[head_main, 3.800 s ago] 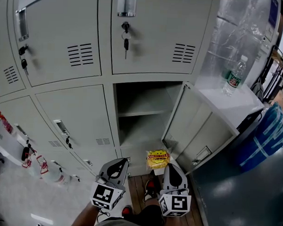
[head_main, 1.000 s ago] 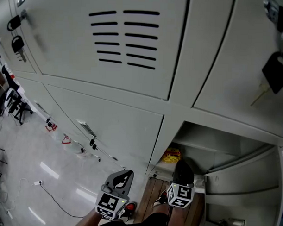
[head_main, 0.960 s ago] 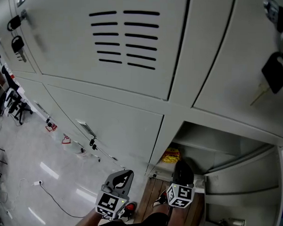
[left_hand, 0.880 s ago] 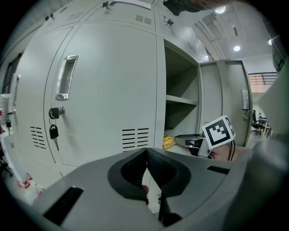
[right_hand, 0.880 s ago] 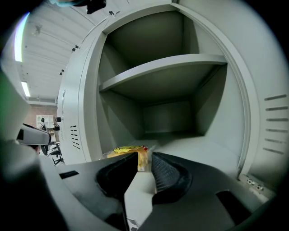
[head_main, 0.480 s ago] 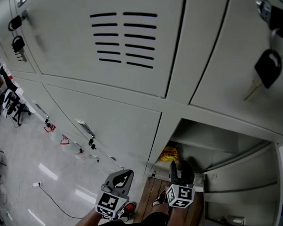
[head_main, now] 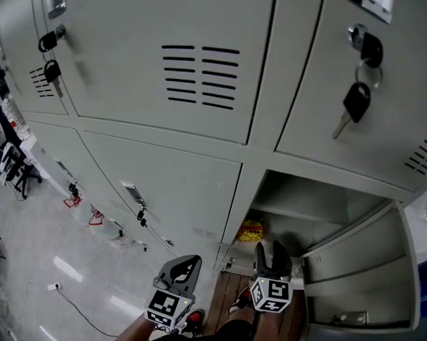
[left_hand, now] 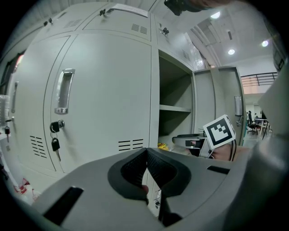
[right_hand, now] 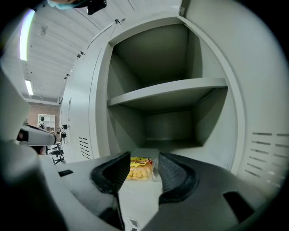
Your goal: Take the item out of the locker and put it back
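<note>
At the foot of a grey locker bank, the right gripper [head_main: 272, 249] reaches toward the open locker [head_main: 324, 218] with its jaws spread wide and nothing clamped between them. The yellow snack packet [head_main: 251, 231] lies flat on the compartment floor, under the inner shelf [right_hand: 171, 92], at roughly 11 o'clock from the claw's tips in the head view. Seen along the right gripper's own jaws, the packet [right_hand: 140, 168] shows in the gap between the two dark ribbed pads [right_hand: 116, 170] but sits a little deeper inside the locker; neither pad presses on it. The locker door [head_main: 356, 276] hangs open at about 3 o'clock from the claw. Well clear of the opening, at the right gripper's 8 o'clock, the left gripper [head_main: 187, 265] is held in front of the closed neighbouring door [head_main: 164, 192]; its own view shows its jaws [left_hand: 146, 152] brought together at the tips, holding nothing. A bunch of keys [head_main: 354, 101] dangles from the lock of the closed door directly above the open compartment, at 12 o'clock. Wooden floorboards [head_main: 226, 299] run beneath both grippers.
</note>
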Demonstrator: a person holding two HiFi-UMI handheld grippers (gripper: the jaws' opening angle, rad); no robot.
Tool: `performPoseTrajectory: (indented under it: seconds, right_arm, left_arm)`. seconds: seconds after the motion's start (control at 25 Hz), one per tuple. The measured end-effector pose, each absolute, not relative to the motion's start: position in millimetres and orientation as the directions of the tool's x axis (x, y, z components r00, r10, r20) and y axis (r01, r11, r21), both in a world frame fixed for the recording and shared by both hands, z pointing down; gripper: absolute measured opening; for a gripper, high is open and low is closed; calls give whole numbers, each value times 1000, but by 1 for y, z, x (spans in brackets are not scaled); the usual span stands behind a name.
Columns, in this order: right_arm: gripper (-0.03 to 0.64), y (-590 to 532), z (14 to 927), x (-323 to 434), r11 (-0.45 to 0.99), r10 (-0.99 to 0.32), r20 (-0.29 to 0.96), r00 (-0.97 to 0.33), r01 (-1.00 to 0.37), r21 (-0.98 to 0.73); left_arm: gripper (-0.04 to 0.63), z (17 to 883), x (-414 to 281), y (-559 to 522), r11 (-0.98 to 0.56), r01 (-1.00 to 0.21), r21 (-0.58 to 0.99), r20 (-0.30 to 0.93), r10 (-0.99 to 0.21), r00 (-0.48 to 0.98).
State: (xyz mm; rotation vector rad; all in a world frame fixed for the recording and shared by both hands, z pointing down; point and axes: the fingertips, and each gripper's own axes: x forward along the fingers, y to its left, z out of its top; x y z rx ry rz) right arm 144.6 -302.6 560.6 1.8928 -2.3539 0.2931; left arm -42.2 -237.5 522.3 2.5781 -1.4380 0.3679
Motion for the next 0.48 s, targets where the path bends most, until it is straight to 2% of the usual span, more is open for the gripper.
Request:
performPoseTrajectory:
  seconds: [0.48]
  right_arm:
    - [183,-238,496,145,150,-981,125,-150,-989,-9]
  left_arm:
    - [23,474,-39,-208,-601,-799,-2,183,-786,591]
